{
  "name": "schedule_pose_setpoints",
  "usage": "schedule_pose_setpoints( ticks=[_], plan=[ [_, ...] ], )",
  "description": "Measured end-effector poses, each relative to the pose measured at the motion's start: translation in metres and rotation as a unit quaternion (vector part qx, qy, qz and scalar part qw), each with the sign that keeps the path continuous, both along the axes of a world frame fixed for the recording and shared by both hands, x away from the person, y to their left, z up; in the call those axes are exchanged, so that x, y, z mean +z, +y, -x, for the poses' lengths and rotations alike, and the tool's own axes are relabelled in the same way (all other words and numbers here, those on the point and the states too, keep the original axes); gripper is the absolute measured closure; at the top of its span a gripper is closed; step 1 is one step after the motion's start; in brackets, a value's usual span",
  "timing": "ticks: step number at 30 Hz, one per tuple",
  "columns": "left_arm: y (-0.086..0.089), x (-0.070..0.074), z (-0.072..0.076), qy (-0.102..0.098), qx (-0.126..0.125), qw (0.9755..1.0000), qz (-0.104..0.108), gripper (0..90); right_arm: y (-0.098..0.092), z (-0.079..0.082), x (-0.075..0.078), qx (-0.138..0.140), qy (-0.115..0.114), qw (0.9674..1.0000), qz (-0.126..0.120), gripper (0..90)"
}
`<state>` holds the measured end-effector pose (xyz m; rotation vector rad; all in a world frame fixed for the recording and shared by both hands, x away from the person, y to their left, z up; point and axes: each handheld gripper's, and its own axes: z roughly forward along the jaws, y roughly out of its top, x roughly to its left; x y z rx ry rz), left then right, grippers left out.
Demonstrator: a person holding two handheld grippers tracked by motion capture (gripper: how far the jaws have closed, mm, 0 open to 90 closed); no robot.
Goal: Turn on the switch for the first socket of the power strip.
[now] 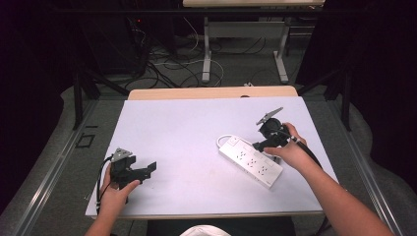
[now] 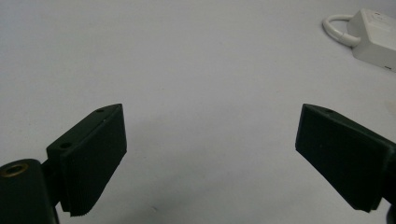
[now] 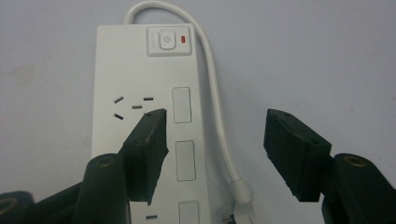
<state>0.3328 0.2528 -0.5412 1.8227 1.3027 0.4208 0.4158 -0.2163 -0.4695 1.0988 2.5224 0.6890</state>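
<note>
A white power strip (image 1: pixel 251 161) lies at an angle on the right half of the white table top (image 1: pixel 187 123). In the right gripper view its switch (image 3: pixel 169 40) with a red light sits at the far end, and its white cable (image 3: pixel 212 70) runs down the right side to a plug (image 3: pixel 240 196). My right gripper (image 1: pixel 258 146) (image 3: pixel 215 116) hangs open just above the strip, its jaws either side of the cable and the strip's right edge, pads off both. My left gripper (image 1: pixel 150 168) (image 2: pixel 212 112) is open over bare table at the near left, with the strip (image 2: pixel 373 37) far off.
The table's wooden far edge (image 1: pixel 211 92) and near edge (image 1: pixel 206 215) bound the white surface. Beyond it stand a second table's legs (image 1: pixel 206 54) and loose cables (image 1: pixel 167 64) on the floor. Black frame bars (image 1: pixel 77 93) stand at both sides.
</note>
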Motion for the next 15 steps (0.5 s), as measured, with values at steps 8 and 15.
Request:
schedule_pose_setpoints(
  ticks=[8,15],
  plan=[
    [-0.001,-0.001,0.000,-0.001,0.002,1.0000,-0.001,9.0,0.008,-0.009,-0.002,-0.005,0.002,1.0000,-0.003,40.5],
    [-0.001,-0.001,0.000,-0.002,0.002,1.0000,0.000,9.6,0.016,-0.016,-0.003,-0.007,0.009,0.9999,-0.006,41.3]
  ],
)
